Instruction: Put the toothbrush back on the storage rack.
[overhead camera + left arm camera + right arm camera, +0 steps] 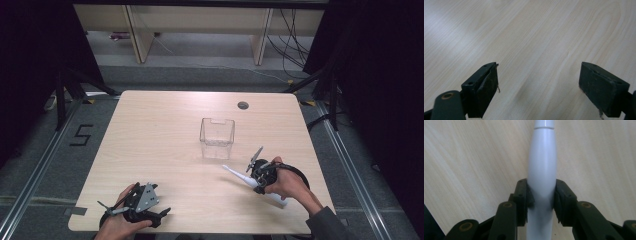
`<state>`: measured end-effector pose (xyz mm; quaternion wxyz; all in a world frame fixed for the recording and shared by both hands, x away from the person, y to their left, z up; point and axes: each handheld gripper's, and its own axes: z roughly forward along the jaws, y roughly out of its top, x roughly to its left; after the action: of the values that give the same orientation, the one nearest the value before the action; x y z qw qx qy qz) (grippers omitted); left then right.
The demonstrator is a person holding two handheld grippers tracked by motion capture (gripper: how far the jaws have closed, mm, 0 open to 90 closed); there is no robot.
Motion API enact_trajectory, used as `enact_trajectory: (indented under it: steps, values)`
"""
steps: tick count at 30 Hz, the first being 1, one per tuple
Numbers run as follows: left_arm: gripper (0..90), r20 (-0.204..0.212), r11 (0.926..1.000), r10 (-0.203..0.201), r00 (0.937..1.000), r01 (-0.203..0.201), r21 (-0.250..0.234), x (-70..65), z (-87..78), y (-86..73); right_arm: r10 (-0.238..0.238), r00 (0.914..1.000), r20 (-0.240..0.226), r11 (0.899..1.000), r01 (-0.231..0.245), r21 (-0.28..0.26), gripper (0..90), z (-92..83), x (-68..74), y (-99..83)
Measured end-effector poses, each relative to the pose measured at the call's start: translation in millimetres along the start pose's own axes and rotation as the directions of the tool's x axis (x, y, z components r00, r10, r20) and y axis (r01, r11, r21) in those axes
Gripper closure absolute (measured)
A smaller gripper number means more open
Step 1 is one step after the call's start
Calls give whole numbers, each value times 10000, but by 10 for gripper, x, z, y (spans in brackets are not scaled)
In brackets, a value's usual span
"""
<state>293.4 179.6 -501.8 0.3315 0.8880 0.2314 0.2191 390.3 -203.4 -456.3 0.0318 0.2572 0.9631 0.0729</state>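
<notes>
A white, slim, tapered handle like an electric toothbrush (234, 173) lies low over the table at the front right, its thin end toward the centre. My right gripper (256, 182) is shut on its thick middle. In the right gripper view both pads (524, 197) press the white body (542, 157), which runs up between the jaws over the wood. A clear plastic box (217, 137) stands upright and empty at the table's middle, a little beyond the handle's tip. My left gripper (159, 201) rests at the front left, open, with bare wood between its jaws (539, 75).
The light wooden table (150, 130) has a round cable hole (243, 105) near its far edge. Dark floor with rails surrounds it, and wooden furniture legs and cables stand behind. The table's front edge is close under both hands.
</notes>
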Motion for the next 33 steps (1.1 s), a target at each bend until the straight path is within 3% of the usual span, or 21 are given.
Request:
enact_trajectory:
  steps: [4, 6, 7, 9, 14, 18, 19, 21, 23, 25, 27, 28, 29, 31, 32, 33]
  values:
    - [154, -120, 9999, 81, 9999, -80, 71, 9, -4, 1, 45, 9996, 261, 9996, -38, -295, 670, -110, -22, -31]
    - [153, -139, 9999, 35, 9999, -37, -132, 14, -3, -2, 328, 9969, 718, 9953, -260, -928, 670, -224, -41, -51]
    - [154, -125, 10000, 40, 9999, -41, -59, 17, -9, 0, 285, 9977, 619, 9897, -195, -1418, 671, -306, -78, -61]
    - [153, -130, 10000, 53, 9999, -53, -8, 20, -12, 1, 305, 9971, 694, 9822, -170, -1872, 670, -404, -114, -64]
    - [153, -209, 10000, 57, 9998, -58, -26, 18, -10, 0, 657, 9952, 722, 9610, -436, -2732, 670, -521, -171, -55]
    - [154, -200, 10000, 59, 9998, -59, -25, 19, -10, 0, 866, 9938, 701, 9491, -609, -3089, 670, -537, -200, -38]
    - [154, -208, 10000, 66, 9998, -67, -18, 19, -10, 0, 559, 9960, 695, 9444, -302, -3275, 670, -537, -229, -36]
    - [154, -224, 10000, 69, 9997, -69, -15, 18, -10, -1, 1084, 9918, 670, 9402, -804, -3309, 670, -560, -200, -33]
    - [153, -203, 10000, 51, 9998, -52, -31, 18, -10, 0, 929, 9931, 718, 9286, -603, -3662, 670, -561, -230, -28]
    - [153, -227, 10000, 70, 9997, -71, -18, 19, -10, 0, 1273, 9895, 690, 9156, -905, -3919, 670, -592, -239, -24]
    - [154, -227, 10000, 63, 9997, -64, -35, 17, -12, 0, 1404, 9866, 834, 8942, -902, -4385, 670, -598, -283, -20]
    - [153, -116, 10000, 51, 9999, -51, -4, 21, -19, 1, 1447, 9867, 743, 8890, -967, -4476, 670, -609, -302, -19]
    - [154, -145, 9999, 122, 9998, -121, 46, 28, -19, 1, 1715, 9834, 587, 8712, -1236, -4751, 670, -610, -305, -11]
    - [153, -144, 10000, 70, 9999, -70, -2, 25, -17, -1, 1888, 9804, 559, 8495, -1345, -5101, 670, -620, -340, 1]
    - [154, -144, 9999, 113, 9998, -113, 39, 28, -19, -1, 1694, 9835, 629, 8175, -1046, -5664, 670, -619, -377, 25]
    - [154, -144, 9999, 121, 9998, -120, 39, 28, -18, 0, 1694, 9835, 629, 8175, -1046, -5664, 670, -619, -377, 25]
